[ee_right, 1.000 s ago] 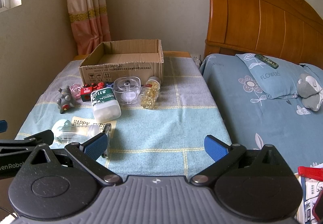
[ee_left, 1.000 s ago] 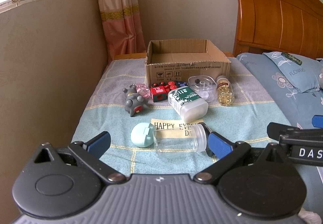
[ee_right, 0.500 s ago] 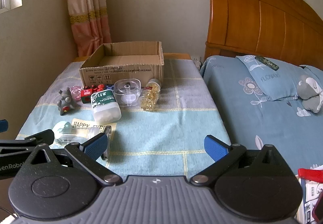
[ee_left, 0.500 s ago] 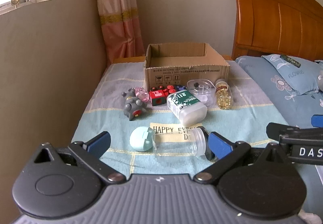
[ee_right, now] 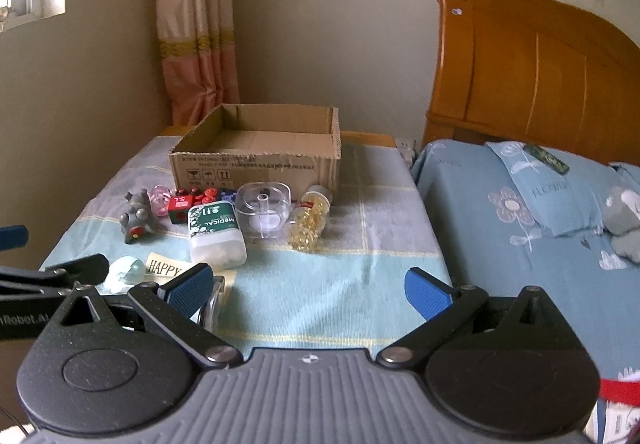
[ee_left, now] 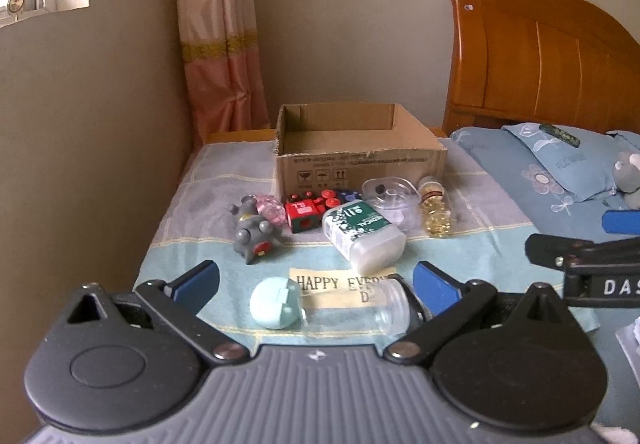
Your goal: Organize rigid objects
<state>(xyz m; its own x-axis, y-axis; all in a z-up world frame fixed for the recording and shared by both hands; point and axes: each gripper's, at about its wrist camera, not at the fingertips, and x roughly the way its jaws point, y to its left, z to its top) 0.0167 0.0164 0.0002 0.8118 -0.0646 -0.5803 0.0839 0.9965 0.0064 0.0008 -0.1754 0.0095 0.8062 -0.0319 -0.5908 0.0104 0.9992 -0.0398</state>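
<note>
The left gripper [ee_left: 316,284] stands wide open and holds nothing; the clear bottle [ee_left: 352,306] with the pale blue cap [ee_left: 274,304] lies on its side between the blue pads, cap toward 9 o'clock, base toward 3 o'clock, touching neither as far as can be seen. The right gripper [ee_right: 308,290] is also spread wide and empty, over bare blue cloth [ee_right: 320,284], with the bottle's base just by its left pad.

The step in hand looks like taking the bottle first, since it is nearest. To do it well, I would close across the clear body, not the round cap, which would likely slip, and lower enough that the pads meet the widest part. The bottle can roll, so a slow, square close is safer. Then lift it high over the near wall of the cardboard box [ee_left: 360,168] at 12 o'clock.

Beyond, at 12 o'clock, sit the green-labelled white container [ee_left: 362,234], the grey toy [ee_left: 254,234] at 11 o'clock, a red block [ee_left: 302,216], a pink piece [ee_left: 270,206], a clear square tub [ee_left: 390,200] and a jar of yellow capsules [ee_left: 436,214] at 1 o'clock.

The paper slip [ee_left: 340,284] lettered HAPPY is partly covered by the bottle. Small red and blue pieces behind the red block are too crowded to count. The box floor is mostly hidden in the left view; the right view shows it bare
</note>
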